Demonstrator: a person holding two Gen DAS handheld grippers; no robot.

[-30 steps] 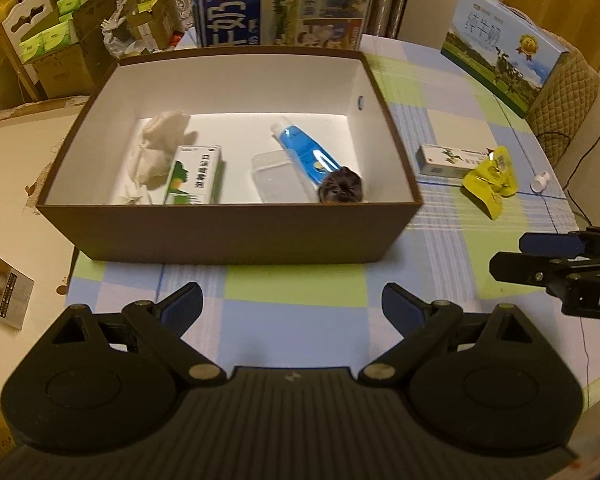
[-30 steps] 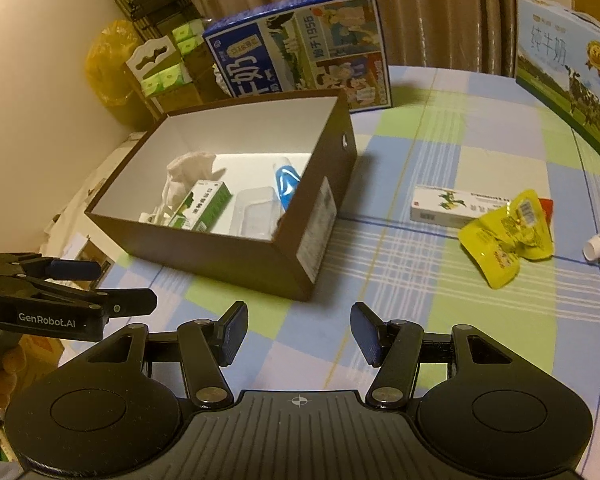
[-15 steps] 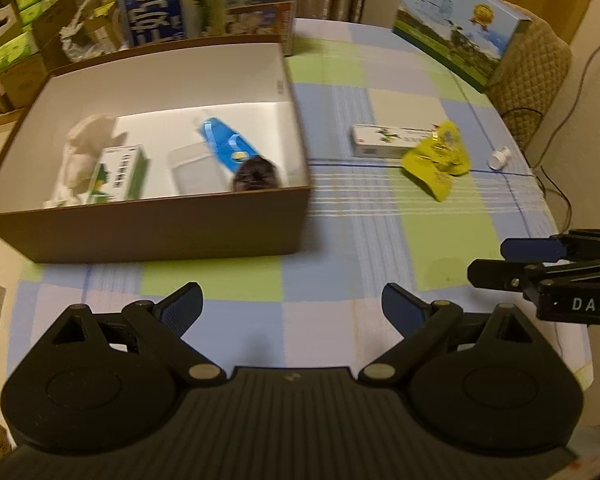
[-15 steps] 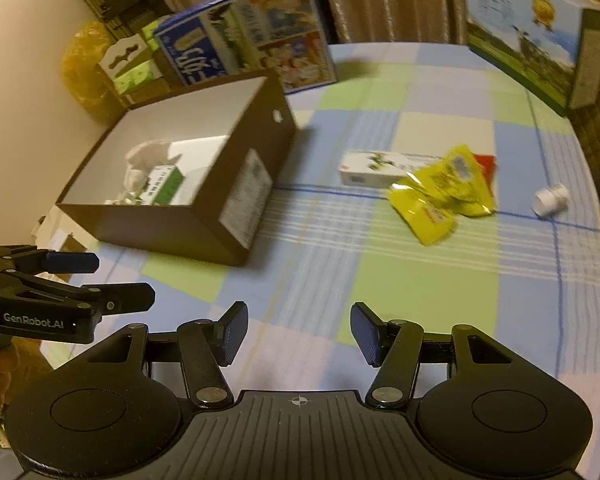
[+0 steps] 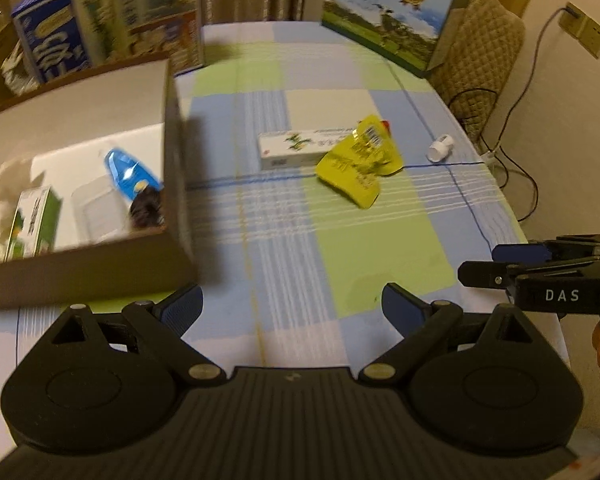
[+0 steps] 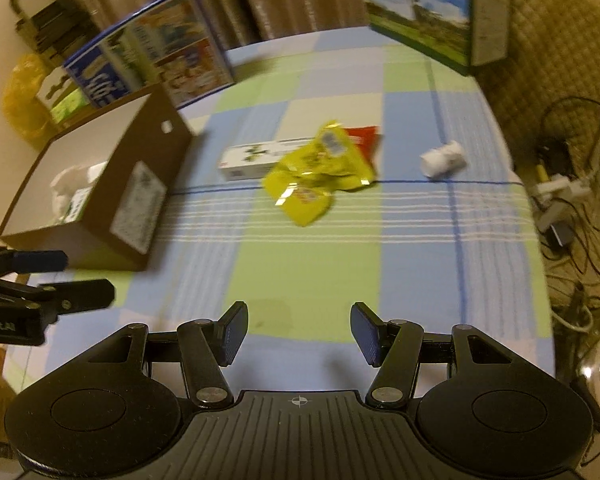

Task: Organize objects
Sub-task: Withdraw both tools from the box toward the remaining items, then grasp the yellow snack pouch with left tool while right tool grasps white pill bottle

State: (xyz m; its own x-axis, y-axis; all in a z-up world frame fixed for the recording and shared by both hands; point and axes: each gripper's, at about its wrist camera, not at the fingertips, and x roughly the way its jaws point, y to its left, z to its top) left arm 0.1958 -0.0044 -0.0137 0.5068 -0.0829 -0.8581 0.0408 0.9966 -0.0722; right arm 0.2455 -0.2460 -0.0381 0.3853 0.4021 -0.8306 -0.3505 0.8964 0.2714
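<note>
A brown box [image 5: 171,132] [image 6: 135,168] sits at the table's left; a blue tube [image 5: 129,174], a green-and-white carton [image 5: 33,222], a white cloth and a dark round thing lie inside. On the checked cloth lie a long white carton [image 5: 287,150] [image 6: 251,160], yellow snack packets [image 5: 358,164] [image 6: 318,172] over a red one [image 6: 364,138], and a small white bottle [image 5: 440,148] [image 6: 444,158]. My left gripper [image 5: 291,306] is open and empty over the near table. My right gripper [image 6: 297,332] is open too, empty, well short of the packets.
Two large milk cartons stand at the back: a blue one [image 5: 107,20] behind the box and a green-and-blue one [image 5: 388,12] at the far right. A quilted chair [image 6: 548,60] and floor cables [image 6: 568,184] lie beyond the table's right edge.
Both grippers have swung to the right, away from the box and toward the loose items on the cloth. Both stay open and empty.
</note>
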